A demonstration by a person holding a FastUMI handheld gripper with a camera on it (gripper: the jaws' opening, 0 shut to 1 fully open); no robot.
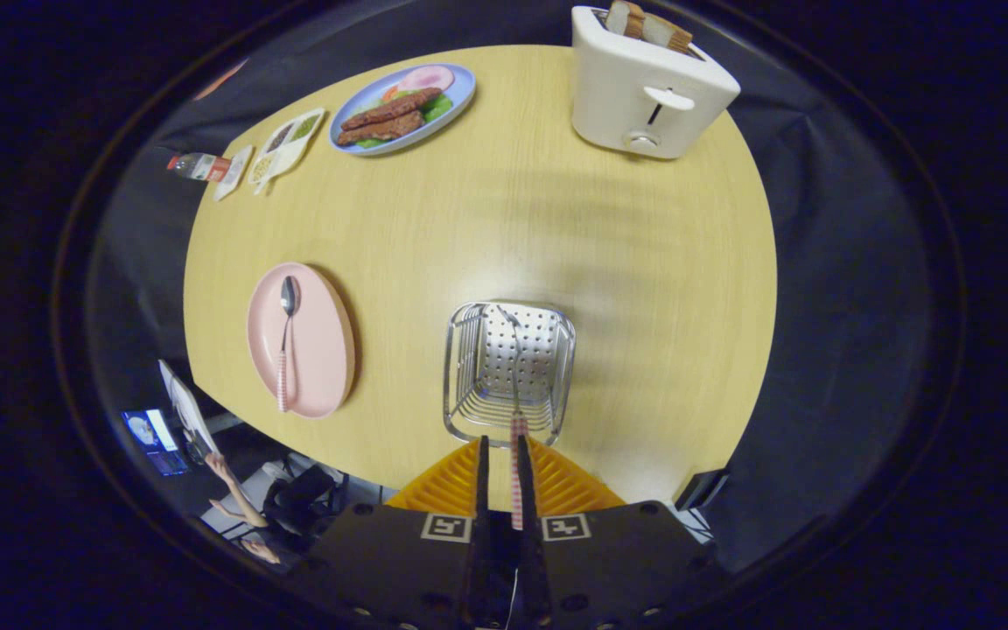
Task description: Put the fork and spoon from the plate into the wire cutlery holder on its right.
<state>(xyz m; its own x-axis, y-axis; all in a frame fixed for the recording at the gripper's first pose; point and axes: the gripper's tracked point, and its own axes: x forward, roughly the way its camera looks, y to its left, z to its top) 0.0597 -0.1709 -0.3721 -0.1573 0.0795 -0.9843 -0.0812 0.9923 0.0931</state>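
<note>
My gripper point(501, 446) is shut on the pink checked handle of the fork point(517, 411). The fork hangs tines-down over the wire cutlery holder point(508, 372), its metal end inside the basket against the perforated bottom. The holder stands on the wooden table directly ahead of my fingers. To the left of it lies the pink plate point(311, 350) with the spoon point(286, 341) on it, bowl pointing away, pink handle toward the table's near edge.
A white toaster point(648, 87) with bread slices stands beyond the holder to the right. A blue plate of food point(403, 109), a divided white dish point(285, 149) and a small bottle point(198, 166) sit at the far left. Bare table point(556, 227) lies between them.
</note>
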